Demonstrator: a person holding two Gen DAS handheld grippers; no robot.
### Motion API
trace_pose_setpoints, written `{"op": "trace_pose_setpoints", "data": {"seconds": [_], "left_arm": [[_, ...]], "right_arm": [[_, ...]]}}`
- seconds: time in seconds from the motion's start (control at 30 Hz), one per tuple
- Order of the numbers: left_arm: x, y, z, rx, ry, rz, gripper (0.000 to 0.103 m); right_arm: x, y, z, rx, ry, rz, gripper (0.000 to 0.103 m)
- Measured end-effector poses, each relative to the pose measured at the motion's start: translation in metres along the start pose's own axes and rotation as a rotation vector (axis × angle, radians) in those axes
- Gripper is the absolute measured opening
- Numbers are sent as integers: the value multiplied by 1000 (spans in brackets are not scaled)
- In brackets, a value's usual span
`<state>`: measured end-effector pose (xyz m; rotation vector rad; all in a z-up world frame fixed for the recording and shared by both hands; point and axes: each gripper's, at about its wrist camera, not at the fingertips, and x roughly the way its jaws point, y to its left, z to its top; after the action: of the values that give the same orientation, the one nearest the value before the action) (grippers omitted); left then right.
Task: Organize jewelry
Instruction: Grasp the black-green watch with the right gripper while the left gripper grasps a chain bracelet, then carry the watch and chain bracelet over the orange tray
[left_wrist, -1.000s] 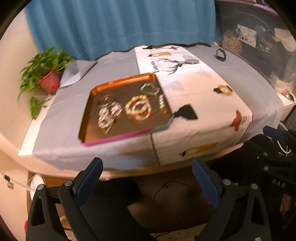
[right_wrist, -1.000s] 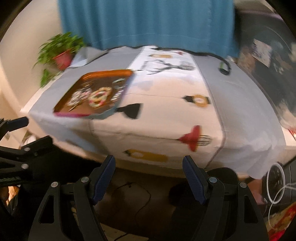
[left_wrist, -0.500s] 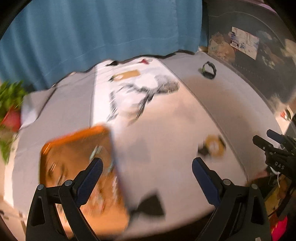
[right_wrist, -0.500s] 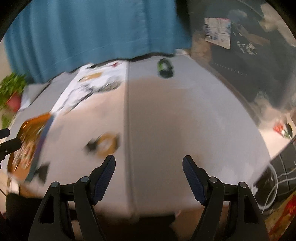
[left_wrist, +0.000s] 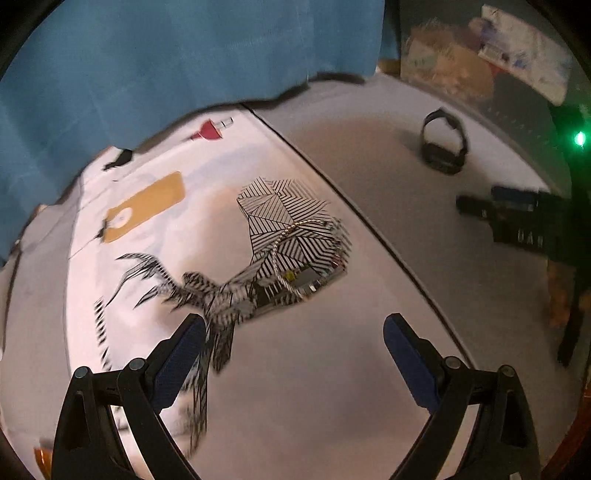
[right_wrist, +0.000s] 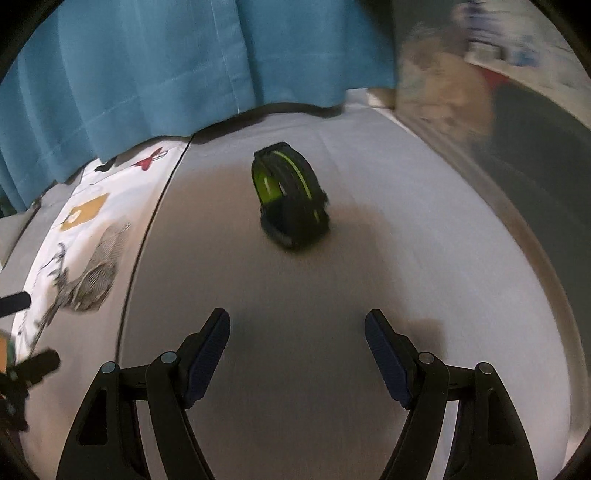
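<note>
Black-green watch (right_wrist: 290, 195) stands on edge, band loop upright on tablecloth (right_wrist: 406, 240)

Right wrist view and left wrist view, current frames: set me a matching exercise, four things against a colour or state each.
Things:
1. black wristband
2. curtain
3. right tool
4. printed tag on the cloth

Descriptions:
A. mustard yellow
B. open, holding nothing
C. green stripe
D. teal blue

Pairs: 1-C, 2-D, 3-B, 4-A
</note>
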<state>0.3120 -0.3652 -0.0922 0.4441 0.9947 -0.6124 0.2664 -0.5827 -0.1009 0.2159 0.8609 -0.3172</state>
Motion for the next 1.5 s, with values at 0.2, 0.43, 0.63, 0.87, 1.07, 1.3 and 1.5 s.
{"op": "trace_pose_setpoints", "data": {"seconds": [0.2, 0.43, 0.63, 0.87, 1.07, 1.3, 1.5], "left_arm": [[20, -2, 14, 74, 10, -26, 95], [9, -20, 13, 156, 24, -149, 2], [-31, -17, -17, 80, 8, -229, 2], [-122, -14, -62, -5, -80, -274, 2], [-198, -7, -116, -51, -135, -244, 2], [-260, 9, -193, -143, -120, -151, 2], [-308, 13, -277, -202, -129, -83, 2]], "right_arm": [[31, 15, 33, -103, 1, -16, 83], [25, 31, 32, -201, -34, -20, 50], [-21, 33, -7, -167, -26, 18, 50], [-94, 45, -60, -133, -20, 52, 50], [-161, 71, -101, -149, -33, 85, 50], [-262, 110, -159, -149, -81, 143, 50], [-334, 154, -215, -218, -107, 208, 50]]}}
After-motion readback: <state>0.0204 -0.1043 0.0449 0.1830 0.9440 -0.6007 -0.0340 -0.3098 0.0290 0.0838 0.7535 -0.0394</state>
